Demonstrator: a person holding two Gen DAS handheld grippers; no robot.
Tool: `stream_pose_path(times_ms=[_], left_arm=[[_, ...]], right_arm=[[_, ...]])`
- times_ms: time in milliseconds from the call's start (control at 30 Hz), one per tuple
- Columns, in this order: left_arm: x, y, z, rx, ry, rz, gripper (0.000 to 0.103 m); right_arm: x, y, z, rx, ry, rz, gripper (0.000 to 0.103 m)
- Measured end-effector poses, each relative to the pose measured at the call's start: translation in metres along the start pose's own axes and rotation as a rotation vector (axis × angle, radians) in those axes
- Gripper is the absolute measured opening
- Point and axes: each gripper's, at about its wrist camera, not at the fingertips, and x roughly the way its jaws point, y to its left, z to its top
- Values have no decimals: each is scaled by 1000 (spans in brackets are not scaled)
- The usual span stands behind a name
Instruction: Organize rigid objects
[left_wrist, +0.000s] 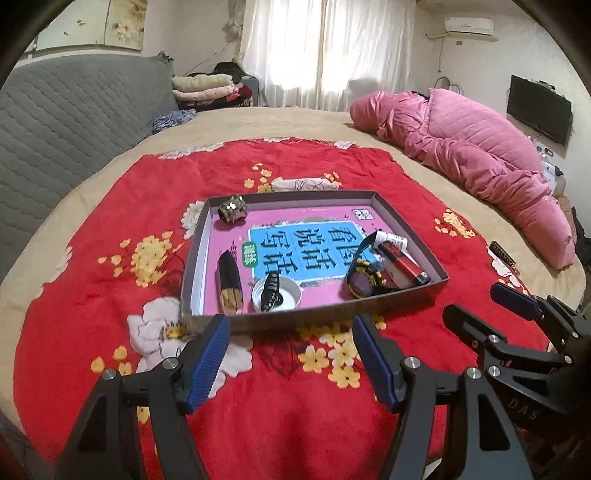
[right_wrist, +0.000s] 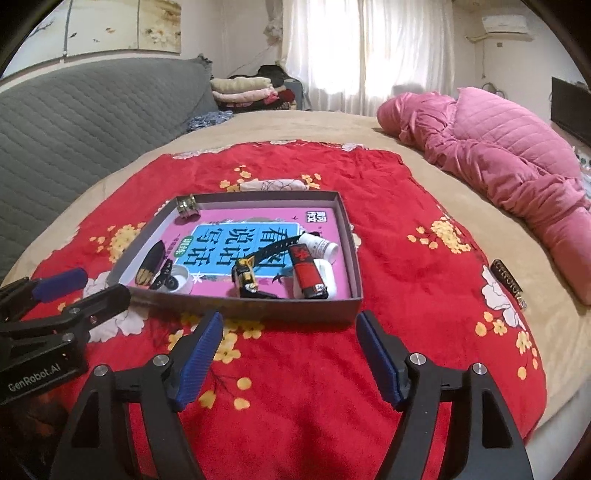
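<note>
A shallow grey box (left_wrist: 314, 314) (right_wrist: 258, 306) lies on a red flowered blanket, with a pink and blue book as its floor. Inside it are a small metal cylinder (left_wrist: 231, 208) (right_wrist: 187, 208), a black tube with a yellow end (left_wrist: 229, 284), a white lid with a black clip across it (left_wrist: 275, 293) (right_wrist: 177, 280), a black and yellow watch (left_wrist: 364, 275) (right_wrist: 245, 277), a red and black case (left_wrist: 402, 264) (right_wrist: 306, 273) and a white tube (left_wrist: 391, 242) (right_wrist: 319, 245). My left gripper (left_wrist: 291, 354) (right_wrist: 79, 291) hangs open just in front of the box, holding nothing. My right gripper (right_wrist: 290, 354) (left_wrist: 487, 314) is open beside it, also bare.
The red blanket (left_wrist: 332, 406) covers a beige bed. A dark flat bar (left_wrist: 504, 253) (right_wrist: 509, 280) lies near its right edge. A pink quilt (left_wrist: 480, 147) is heaped at the far right, a grey padded headboard (left_wrist: 74, 110) stands left, and folded clothes are stacked behind.
</note>
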Motion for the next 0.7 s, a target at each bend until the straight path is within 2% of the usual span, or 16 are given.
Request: stream_pose_path(times_ms=[200, 400, 700], left_arm=[[-6, 8, -2, -46, 15, 34, 68], [-6, 15, -8, -90, 40, 50, 68], [11, 14, -18, -91, 86, 56, 68]], right_arm=[[-10, -1, -8, 6, -15, -4, 76], [-21, 3, -15, -5, -43, 37, 76], [-10, 7, -23, -10, -12, 46, 76]])
